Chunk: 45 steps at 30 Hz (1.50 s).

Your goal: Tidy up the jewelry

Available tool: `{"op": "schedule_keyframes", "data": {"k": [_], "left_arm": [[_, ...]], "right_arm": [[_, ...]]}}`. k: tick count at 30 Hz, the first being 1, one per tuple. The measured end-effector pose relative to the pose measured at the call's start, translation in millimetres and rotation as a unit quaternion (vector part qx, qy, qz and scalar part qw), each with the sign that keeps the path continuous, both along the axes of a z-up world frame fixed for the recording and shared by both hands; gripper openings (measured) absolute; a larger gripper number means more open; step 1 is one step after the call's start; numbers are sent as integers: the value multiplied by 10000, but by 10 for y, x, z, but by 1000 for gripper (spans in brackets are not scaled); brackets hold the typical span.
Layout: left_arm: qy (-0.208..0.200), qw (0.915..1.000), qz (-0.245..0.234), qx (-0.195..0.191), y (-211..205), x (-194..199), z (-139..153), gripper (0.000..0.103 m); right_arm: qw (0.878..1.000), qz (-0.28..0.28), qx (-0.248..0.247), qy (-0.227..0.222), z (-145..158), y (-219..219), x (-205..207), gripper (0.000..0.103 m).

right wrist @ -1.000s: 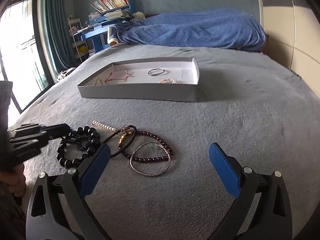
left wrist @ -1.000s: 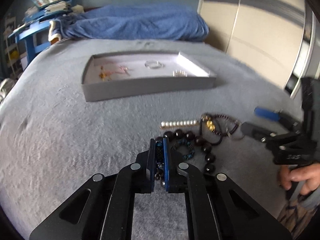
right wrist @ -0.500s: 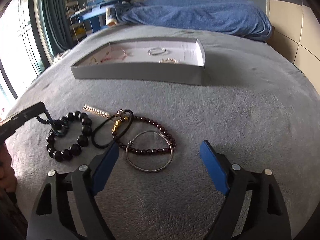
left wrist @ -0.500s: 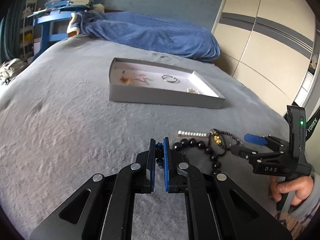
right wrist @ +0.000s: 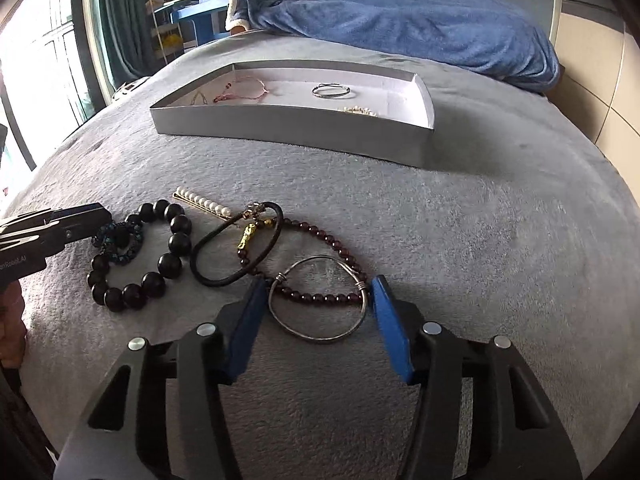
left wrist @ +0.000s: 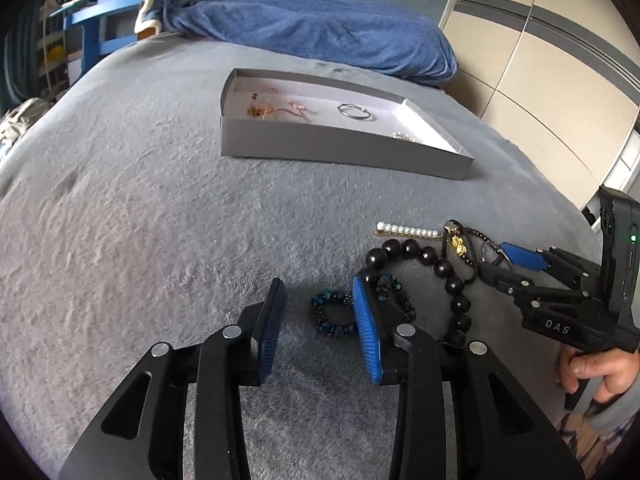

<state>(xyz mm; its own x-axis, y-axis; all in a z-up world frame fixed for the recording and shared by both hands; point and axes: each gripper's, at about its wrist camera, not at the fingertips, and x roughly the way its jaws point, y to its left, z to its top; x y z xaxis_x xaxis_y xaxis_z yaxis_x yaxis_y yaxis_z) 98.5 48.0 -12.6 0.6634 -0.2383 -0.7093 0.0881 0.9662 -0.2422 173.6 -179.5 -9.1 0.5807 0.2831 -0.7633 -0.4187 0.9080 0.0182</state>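
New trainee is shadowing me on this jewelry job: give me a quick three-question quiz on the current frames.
1. True or false: the left gripper grips the blue bracelet.
2. What lies between the right gripper's jaws: A) pearl clip, B) silver bangle, C) black beads?
3. How many pieces can be seen in the tray?

Key: 1 false, jaws open; 2 B; 3 four, though the leftmost is unclear.

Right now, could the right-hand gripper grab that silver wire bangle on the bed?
Probably yes. The right gripper is open, its blue fingers on either side of the silver bangle. Only the dark red bead bracelet overlapping it might get caught.
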Motion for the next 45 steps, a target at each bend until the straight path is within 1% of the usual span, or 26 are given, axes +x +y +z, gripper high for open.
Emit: {"op": "schedule_keyframes", "data": {"k": [1,3,4,7,9,14,15,17,19,21,22,24,32,38,45], "left_arm": [[-10,10000,4,14,-4,-2,1,38],[-133,9999,-16,-2,-12,-31,27,40],[-273,9996,-49,-43,-11,-68,60,41],[-585,9981,-188,-89,-36,-166,146,50],[-628,9975,-327,-9,-94,-187,159,50],[-610,9952,-671,370,-299,-179,156,50],[-575,9948,-728,422,-329,-175,143,49],[-446,9942,-814,553,-385,-134,111,41],[-311,9938,-862,636,-414,-96,66,27],[-294,9942,-837,600,-396,-93,61,23],[-300,9950,-800,521,-365,-93,63,15],[-354,9957,-742,422,-320,-113,76,8],[-650,9959,-598,167,-245,-161,246,8],[-818,9942,-674,174,-287,-123,433,8],[-854,9945,-576,181,-232,-41,520,7]], "right_arm": [[10000,-10,22,-12,3,-10,-5,49],[10000,-33,71,-16,9,-34,-7,49],[10000,-36,92,-5,10,-42,0,49],[9999,-38,115,11,15,-49,8,49],[9999,-40,128,23,14,-47,12,49],[9998,-41,161,55,12,-54,21,49],[9998,-41,161,53,11,-57,20,49],[9998,-41,164,55,12,-57,20,49],[9998,-43,166,49,15,-57,18,49],[9998,-44,169,39,18,-55,18,49],[9998,-45,178,26,22,-57,16,49],[9998,-52,199,-22,35,-68,-3,49],[9978,-207,533,-324,130,-204,-79,49],[9960,-274,726,-451,175,-267,-113,49],[9949,-309,843,-463,213,-307,-113,49]]}}
